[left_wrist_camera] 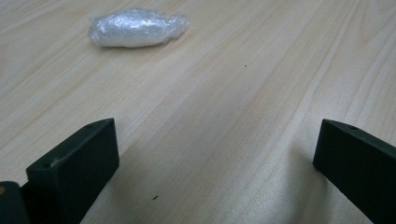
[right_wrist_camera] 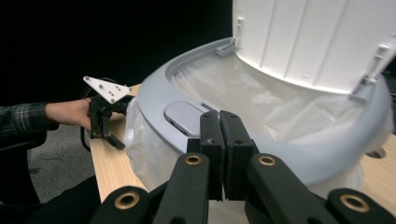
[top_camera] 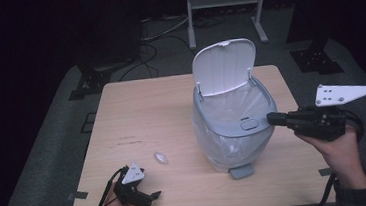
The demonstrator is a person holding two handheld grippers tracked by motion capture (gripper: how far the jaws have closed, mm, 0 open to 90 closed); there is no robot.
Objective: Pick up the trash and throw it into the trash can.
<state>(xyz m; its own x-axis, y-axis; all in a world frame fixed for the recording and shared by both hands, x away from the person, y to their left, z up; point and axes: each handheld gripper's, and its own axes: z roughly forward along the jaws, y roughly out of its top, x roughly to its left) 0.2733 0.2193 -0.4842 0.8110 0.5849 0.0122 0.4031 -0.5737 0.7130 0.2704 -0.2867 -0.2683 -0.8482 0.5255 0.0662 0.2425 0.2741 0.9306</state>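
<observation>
Left claw (top_camera: pixel 151 195) open on table (top_camera: pixel 171 109), plastic wad (top_camera: pixel 161 157), faint unreadable marks.

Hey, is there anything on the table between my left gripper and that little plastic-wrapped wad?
Nothing visible. In the left gripper view, bare wooden table lies between the open jaws of the left gripper and the plastic-wrapped wad. In the high view the bin stands off to the right.
</observation>
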